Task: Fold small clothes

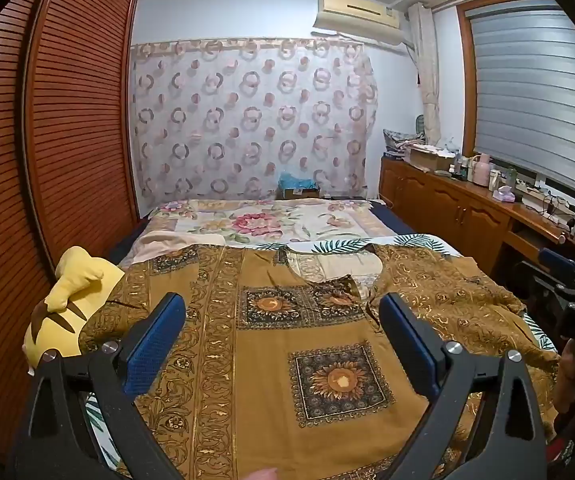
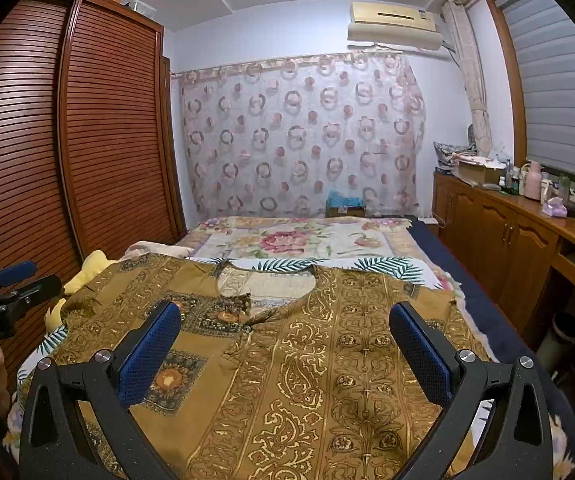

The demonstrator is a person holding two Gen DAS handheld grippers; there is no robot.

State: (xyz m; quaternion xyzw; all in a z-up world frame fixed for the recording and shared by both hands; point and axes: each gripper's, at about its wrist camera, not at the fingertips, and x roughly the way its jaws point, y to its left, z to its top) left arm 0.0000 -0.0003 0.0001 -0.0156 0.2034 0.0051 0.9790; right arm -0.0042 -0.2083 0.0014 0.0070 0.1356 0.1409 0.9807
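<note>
Our left gripper (image 1: 283, 322) and right gripper (image 2: 285, 330) both gape wide, blue pads holding nothing. Beneath and ahead of them we see the brown gold-patterned cotton top (image 2: 287, 360) spread flat, a yellow plush toy (image 1: 67, 308) to our left.

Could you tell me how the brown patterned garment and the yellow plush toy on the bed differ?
The brown patterned garment lies spread flat across the bed; the yellow plush toy is a bulky lump at the bed's left edge. The garment carries ornate gold and sunflower prints; the toy is plain yellow with dark stripes. The garment's left side overlaps the toy. Neither is gripped.
</note>
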